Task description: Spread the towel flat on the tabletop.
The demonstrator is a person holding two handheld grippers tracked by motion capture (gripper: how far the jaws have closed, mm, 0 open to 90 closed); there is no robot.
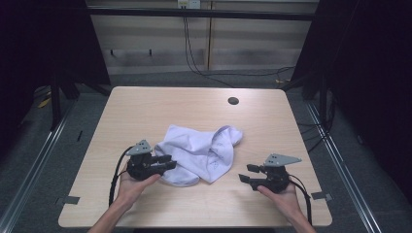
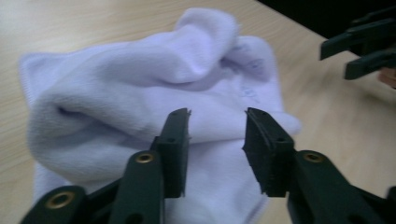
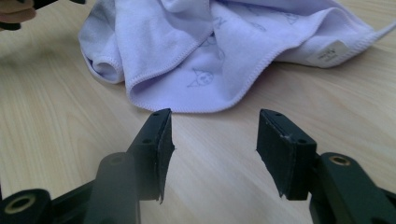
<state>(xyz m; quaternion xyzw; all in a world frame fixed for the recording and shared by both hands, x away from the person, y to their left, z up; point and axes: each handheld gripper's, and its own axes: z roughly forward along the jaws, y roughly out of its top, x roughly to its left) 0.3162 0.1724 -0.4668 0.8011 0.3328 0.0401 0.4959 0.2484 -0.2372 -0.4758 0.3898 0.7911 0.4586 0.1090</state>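
Cloth (image 1: 201, 153) lies crumpled mid-table, soft pale lilac terry with a stitched hem and faint printed figures. Our left gripper (image 1: 167, 162) sits at its near left edge, jaws apart over the fabric and holding nothing; closing here, we judge, could pinch several folds together. Our right gripper (image 1: 248, 174) waits wide and empty over bare wooden table (image 1: 145, 107), just short of the hem.

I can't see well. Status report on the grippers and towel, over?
Both grippers open: left gripper at towel, right gripper short of it. Towel crumpled. Nothing blocking.
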